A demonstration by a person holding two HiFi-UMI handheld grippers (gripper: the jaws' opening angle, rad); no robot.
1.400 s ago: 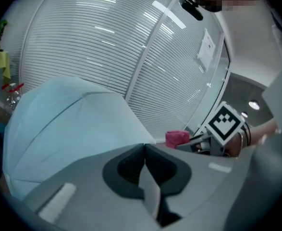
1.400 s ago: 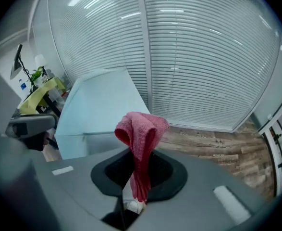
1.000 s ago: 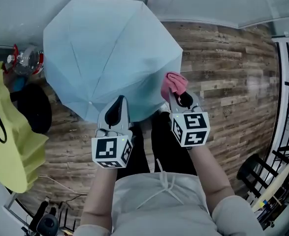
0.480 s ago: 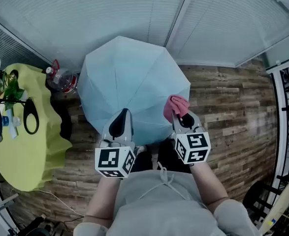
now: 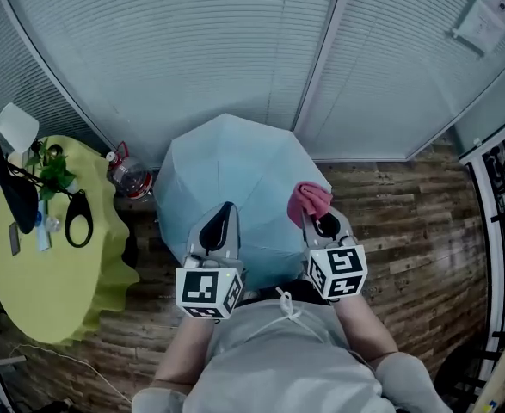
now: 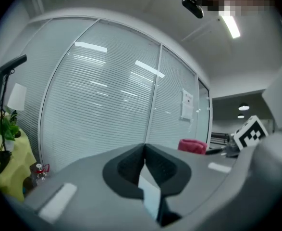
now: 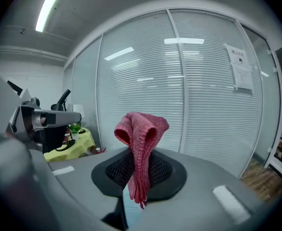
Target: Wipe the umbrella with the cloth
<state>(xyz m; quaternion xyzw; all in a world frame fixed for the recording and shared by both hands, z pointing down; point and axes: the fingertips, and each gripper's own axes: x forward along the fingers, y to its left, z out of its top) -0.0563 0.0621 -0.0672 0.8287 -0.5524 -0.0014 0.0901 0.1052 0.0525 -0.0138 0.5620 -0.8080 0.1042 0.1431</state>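
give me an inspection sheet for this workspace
surface: wood-plank floor
job's things: pale blue umbrella open, canopy up; pink cloth bunched, standing up out of the right tongs
clutter: yellow-covered table with plant and lamp; bottle between table and umbrella
grippers: left tongs shut, nothing held; right tongs shut on cloth
cables: nothing seen
surroundings: glass wall with blinds; black rack at right
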